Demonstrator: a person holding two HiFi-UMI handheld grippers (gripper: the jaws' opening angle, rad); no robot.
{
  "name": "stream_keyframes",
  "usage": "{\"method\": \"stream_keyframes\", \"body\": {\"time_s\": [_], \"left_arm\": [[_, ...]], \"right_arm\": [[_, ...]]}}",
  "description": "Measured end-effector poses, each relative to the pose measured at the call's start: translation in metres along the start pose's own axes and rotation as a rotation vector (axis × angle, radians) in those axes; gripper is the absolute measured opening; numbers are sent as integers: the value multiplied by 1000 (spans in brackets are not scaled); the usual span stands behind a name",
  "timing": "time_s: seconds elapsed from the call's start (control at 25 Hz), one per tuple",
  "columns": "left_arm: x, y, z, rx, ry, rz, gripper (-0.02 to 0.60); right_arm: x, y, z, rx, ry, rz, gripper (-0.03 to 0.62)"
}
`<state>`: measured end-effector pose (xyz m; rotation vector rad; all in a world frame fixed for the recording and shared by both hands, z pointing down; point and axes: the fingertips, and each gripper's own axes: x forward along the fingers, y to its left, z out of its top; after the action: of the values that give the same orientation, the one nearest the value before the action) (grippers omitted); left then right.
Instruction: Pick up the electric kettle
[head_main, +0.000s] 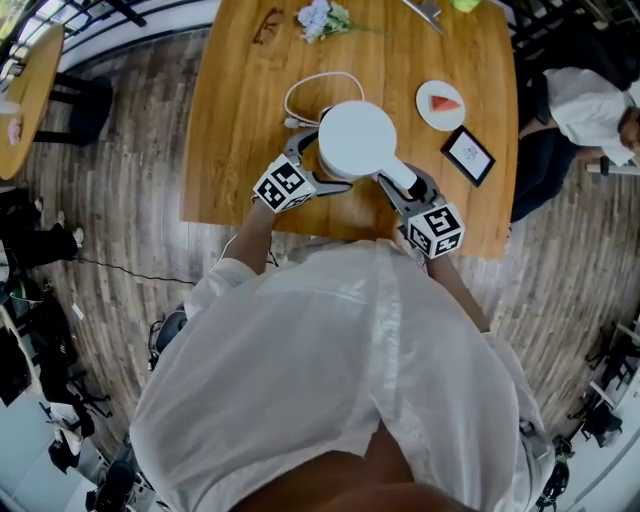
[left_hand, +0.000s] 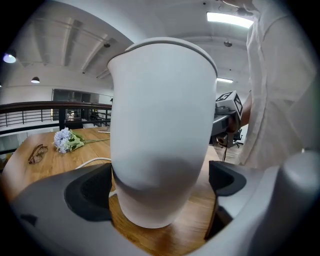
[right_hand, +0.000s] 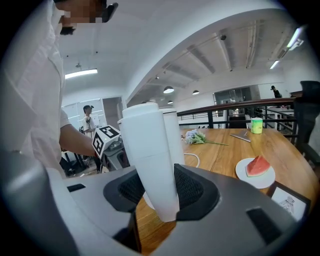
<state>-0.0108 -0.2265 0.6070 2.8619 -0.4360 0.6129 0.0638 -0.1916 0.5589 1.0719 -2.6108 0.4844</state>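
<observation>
- electric kettle (head_main: 357, 140) sits on the wooden table (head_main: 240, 120), near its front edge
- right gripper (right_hand: 160, 192) is pinching the kettle's handle (right_hand: 150, 150)
- left gripper (left_hand: 160, 187) has its 2 jaws spread around the body, not squeezing

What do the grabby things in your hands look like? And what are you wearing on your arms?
The left gripper and right gripper are both grey, each with two curved jaws lined with black ribbed pads. Each carries a white cube printed with black square markers. No cables show on them. The person wears a loose white shirt whose sleeves stop short of the wrists.
</observation>
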Motion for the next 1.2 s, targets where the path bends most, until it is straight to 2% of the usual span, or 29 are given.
{"method": "stream_keyframes", "body": {"time_s": [0.2, 0.4, 0.96, 1.2], "left_arm": [[9, 8, 3, 21, -12, 28, 580], [15, 11, 12, 60, -13, 34, 580], [17, 11, 17, 48, 12, 54, 578], [12, 9, 30, 54, -4, 62, 577]], "right_arm": [[2, -24, 3, 13, -15, -46, 160], [4, -26, 7, -31, 4, -3, 155], [4, -29, 10, -62, 27, 40, 147], [-1, -27, 18, -94, 23, 53, 136]]}}
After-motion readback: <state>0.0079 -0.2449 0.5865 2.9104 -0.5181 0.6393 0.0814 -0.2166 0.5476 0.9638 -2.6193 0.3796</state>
